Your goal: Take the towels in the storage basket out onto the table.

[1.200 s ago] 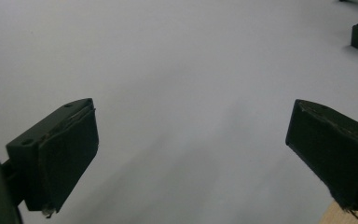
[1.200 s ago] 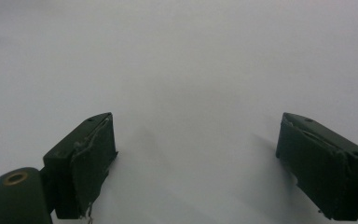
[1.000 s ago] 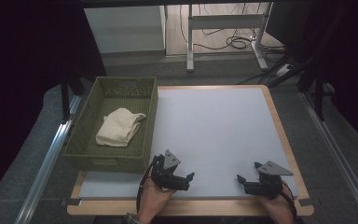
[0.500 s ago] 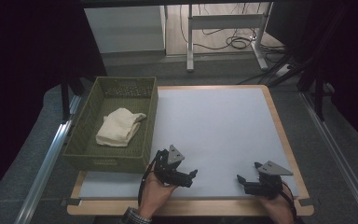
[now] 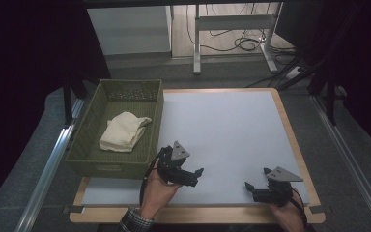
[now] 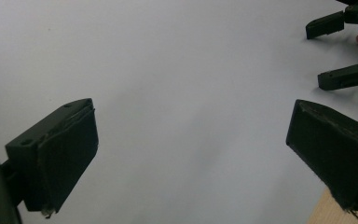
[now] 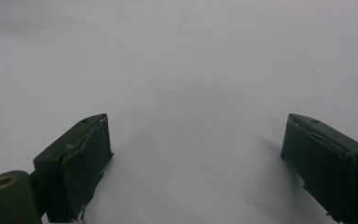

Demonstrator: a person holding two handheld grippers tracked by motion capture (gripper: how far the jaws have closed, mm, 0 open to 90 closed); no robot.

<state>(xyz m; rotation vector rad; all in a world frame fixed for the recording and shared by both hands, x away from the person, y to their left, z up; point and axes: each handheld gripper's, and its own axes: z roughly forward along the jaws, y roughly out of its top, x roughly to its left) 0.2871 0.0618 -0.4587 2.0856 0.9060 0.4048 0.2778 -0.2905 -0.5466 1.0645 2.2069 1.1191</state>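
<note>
Fingers on both my grippers stand wide apart with nothing between them. My left gripper hangs over the white mat, just beside the near right corner of the green basket. My right gripper sits low near the mat's front edge, well apart from the basket. From the high view, a folded cream cloth lies inside the basket, behind and left of my left gripper. My left gripper view catches the right gripper farther off and the table's wooden edge.
</note>
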